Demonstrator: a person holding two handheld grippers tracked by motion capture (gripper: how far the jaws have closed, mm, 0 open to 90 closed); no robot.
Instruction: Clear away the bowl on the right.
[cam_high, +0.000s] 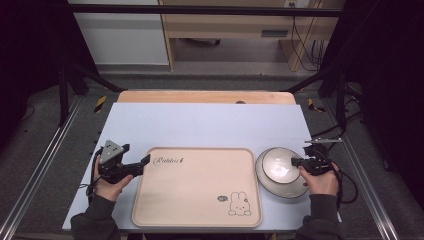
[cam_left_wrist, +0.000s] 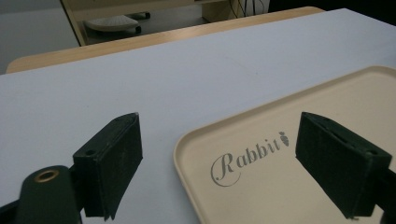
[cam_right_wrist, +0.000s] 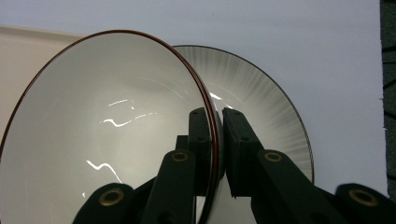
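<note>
My right gripper (cam_right_wrist: 215, 140) is clamped on the white bowl's (cam_right_wrist: 107, 121) rim, just above the grey plate (cam_right_wrist: 261, 93). My left gripper (cam_left_wrist: 219, 163) gapes, straddling the empty rabbit tray's (cam_left_wrist: 280, 186) corner; nothing loaded yet.

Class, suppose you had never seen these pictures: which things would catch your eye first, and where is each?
The beige rabbit tray lies at the middle of the pale blue table, its near-left corner between the open jaws of the left gripper. To its right, the right gripper is clamped on the rim of a white bowl that sits on a ribbed plate.
</note>
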